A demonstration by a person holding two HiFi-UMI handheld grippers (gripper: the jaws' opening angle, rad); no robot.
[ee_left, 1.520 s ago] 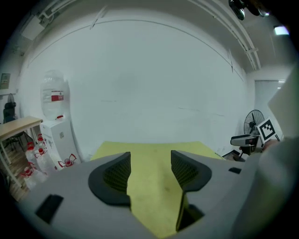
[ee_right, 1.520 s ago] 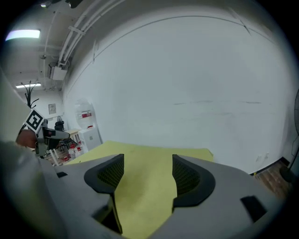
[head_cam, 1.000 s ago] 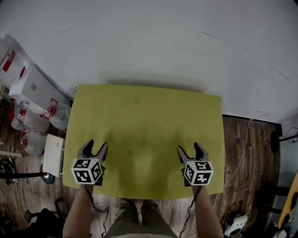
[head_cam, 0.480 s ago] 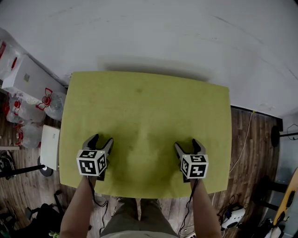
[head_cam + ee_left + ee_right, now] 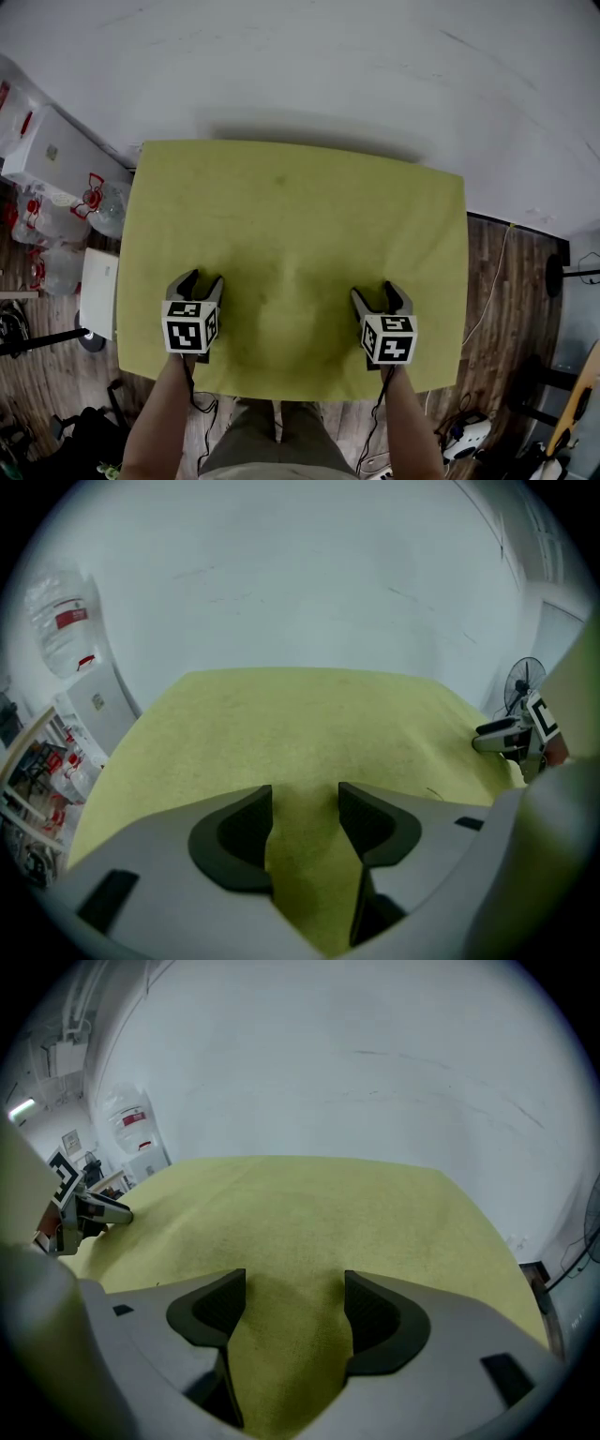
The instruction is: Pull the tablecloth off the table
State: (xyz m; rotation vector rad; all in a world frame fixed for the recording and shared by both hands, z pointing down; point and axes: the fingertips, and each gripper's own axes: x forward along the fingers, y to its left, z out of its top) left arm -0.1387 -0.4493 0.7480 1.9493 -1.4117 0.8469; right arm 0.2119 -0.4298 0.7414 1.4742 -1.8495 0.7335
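A yellow-green tablecloth [image 5: 300, 206] covers the whole table. Both grippers are pressed down onto it near the front edge, one a little in from each front corner. My left gripper [image 5: 202, 281] has its fingertips on the cloth. Its jaws have just been closing, and a low ridge of tablecloth [image 5: 309, 714] rises between the pads [image 5: 242, 829], which still stand apart. My right gripper [image 5: 375, 292] stands open the same way. A hump of tablecloth [image 5: 300, 1204] fills the gap of the right gripper [image 5: 286, 1293]. Faint creases run in the cloth between the two grippers.
The table's far edge stands against a white wall. Large water bottles [image 5: 103, 211] and a white box [image 5: 56, 155] stand on the wooden floor at the left. A cable [image 5: 487, 309] and a fan stand [image 5: 562, 281] are at the right. The person's legs are at the front edge.
Both grippers have come down onto the cloth near the front edge. Creases have formed in the cloth between them. The left jaws have narrowed slightly around a ridge of cloth.
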